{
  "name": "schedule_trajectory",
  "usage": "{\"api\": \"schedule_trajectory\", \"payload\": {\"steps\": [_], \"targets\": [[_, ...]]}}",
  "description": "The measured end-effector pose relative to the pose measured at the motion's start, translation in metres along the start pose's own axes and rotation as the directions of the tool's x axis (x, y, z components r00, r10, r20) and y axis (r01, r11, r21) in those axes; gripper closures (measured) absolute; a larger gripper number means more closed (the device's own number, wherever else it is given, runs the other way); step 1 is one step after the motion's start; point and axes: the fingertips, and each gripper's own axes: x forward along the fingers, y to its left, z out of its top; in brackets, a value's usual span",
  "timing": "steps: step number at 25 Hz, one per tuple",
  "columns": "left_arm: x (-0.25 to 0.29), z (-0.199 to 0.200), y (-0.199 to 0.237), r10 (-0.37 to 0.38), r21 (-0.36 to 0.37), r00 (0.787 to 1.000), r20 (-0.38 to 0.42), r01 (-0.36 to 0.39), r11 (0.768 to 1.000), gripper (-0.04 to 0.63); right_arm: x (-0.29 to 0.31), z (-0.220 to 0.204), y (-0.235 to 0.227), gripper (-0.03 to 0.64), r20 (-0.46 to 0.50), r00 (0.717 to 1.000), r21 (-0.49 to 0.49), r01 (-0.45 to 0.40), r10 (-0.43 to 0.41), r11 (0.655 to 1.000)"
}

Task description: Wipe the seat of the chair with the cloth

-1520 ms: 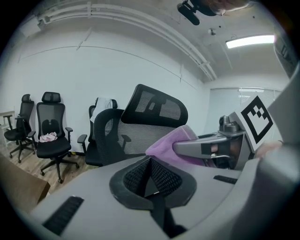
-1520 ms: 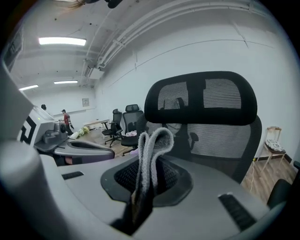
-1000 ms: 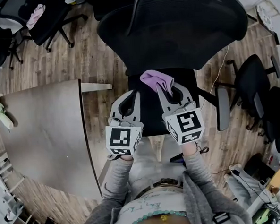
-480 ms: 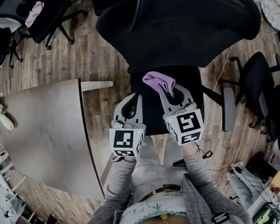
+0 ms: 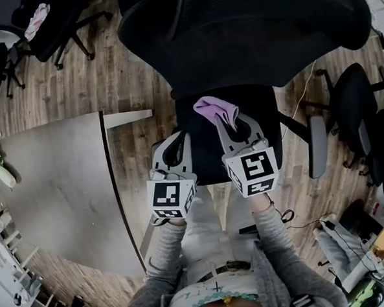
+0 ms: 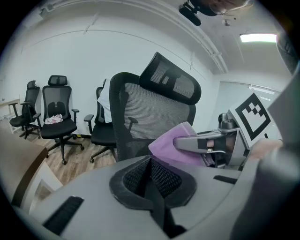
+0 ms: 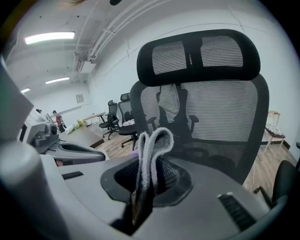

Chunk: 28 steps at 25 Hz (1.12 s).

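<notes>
The black office chair's seat [image 5: 250, 154] lies straight ahead below its big mesh back [image 5: 236, 30]. My right gripper [image 5: 226, 119] is shut on a folded purple cloth [image 5: 213, 109], which hangs above the seat's rear left part. In the right gripper view the cloth [image 7: 151, 154] stands up in a loop from the closed jaws, facing the mesh back [image 7: 211, 112]. My left gripper [image 5: 180, 135] hovers by the seat's left edge, beside the right one, shut with nothing in it. The left gripper view shows the cloth [image 6: 169, 146] just to its right.
A grey table [image 5: 58, 190] fills the left side, its corner close to my left gripper. The chair's right armrest [image 5: 318, 145] sticks out. More office chairs stand at the top left [image 5: 54, 28] and at the right [image 5: 361, 107] on the wooden floor.
The chair's back has grown larger at the top of the head view. Both grippers keep nearly the same spot over the seat, and the cloth stays pinched in the right one.
</notes>
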Motion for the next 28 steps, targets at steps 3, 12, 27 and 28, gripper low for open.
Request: {"api": "schedule_trajectory", "payload": {"steps": [3,12,27,28], "targets": [[0.005,-0.007,0.004,0.002,0.0,1.0,-0.007,-0.002,1.0,0.595,0.008,-0.011,-0.005,0.566,-0.012,1.0,-0.001,0.005,-0.005,1.0],[0.017,-0.023,0.014,0.011,0.001,0.999,-0.036,-0.011,1.0,0.596,0.041,-0.046,-0.01,0.566,-0.06,0.998,-0.031,-0.007,0.005,0.999],[0.016,-0.044,0.027,0.014,-0.015,0.998,-0.069,-0.015,1.0,0.596,0.084,-0.115,-0.011,0.566,-0.171,0.981,-0.043,-0.096,0.087,0.994],[0.016,-0.045,0.028,0.014,-0.015,0.997,-0.07,-0.015,1.0,0.595,0.086,-0.118,-0.011,0.566,-0.176,0.98,-0.062,-0.106,0.093,0.992]]}}
